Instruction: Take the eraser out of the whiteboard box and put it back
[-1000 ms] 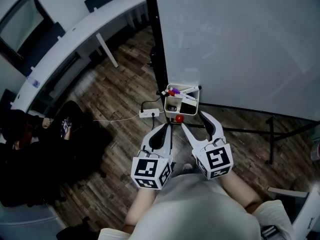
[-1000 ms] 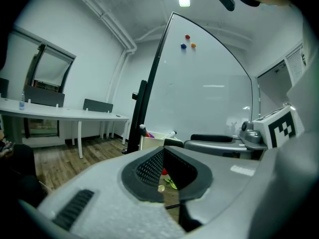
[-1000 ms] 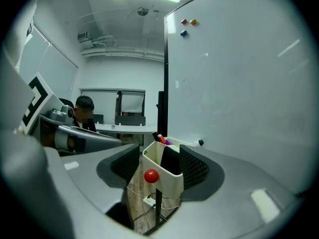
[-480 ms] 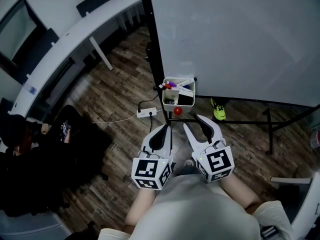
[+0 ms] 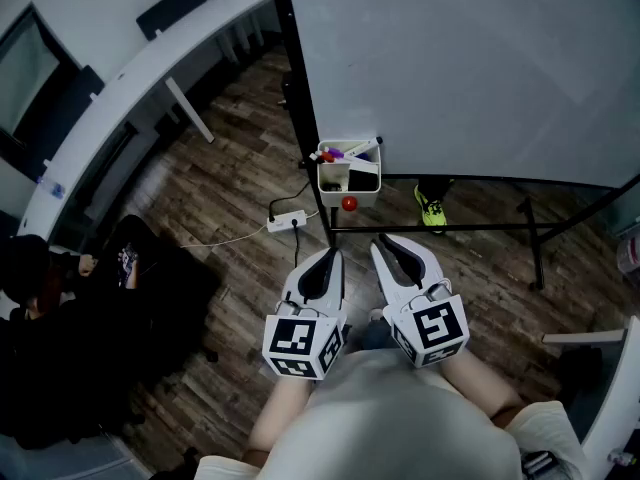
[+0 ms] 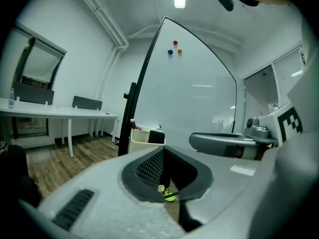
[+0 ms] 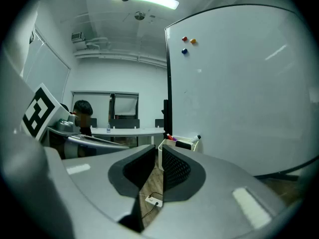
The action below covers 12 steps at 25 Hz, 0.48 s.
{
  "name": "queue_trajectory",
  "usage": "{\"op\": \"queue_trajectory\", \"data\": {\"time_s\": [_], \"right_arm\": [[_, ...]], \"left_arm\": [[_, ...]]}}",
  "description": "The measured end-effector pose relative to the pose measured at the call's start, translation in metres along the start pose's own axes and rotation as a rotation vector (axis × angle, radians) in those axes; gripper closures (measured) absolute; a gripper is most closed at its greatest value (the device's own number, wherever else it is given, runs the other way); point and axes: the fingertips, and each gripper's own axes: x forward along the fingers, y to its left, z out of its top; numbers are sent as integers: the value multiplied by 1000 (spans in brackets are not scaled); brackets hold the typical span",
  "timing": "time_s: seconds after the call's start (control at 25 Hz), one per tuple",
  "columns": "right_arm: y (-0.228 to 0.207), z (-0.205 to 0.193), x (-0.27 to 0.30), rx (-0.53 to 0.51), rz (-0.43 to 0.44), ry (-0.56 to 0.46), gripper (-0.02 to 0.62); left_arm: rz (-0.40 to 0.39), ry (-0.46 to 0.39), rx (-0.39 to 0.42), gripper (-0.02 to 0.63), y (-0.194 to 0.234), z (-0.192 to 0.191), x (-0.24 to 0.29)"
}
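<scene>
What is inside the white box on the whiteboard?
The box holds a black eraser and a few markers with coloured caps poking above the rim. Its walls hide the bottom and the markers' lower ends.

Seen from the head, the left forearm and the right forearm come in from 6 o'clock, side by side and bare below the sleeves. Each bears its gripper just under the centre. The left gripper points toward 12 o'clock, nearly level, its jaws drawn together with nothing held. The right gripper sits close at its 3 o'clock, angled slightly toward 11 o'clock. Its jaws have just been closing and stand almost together, with only a narrow slit between the pads and nothing in it. The grippers lie near each other but apart.
</scene>
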Motion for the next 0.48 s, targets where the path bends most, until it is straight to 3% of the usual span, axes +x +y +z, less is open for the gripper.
{"op": "queue_trajectory", "data": {"time_s": [0.24,0.48], "right_arm": [[9,0,-16,3,-22,-3,586],[20,-2,-32,3,-29,-3,588]], "left_arm": [[-19,-1,0,604,-8,-2,-14],[-30,-1,1,606,-17,-8,-28]]}}
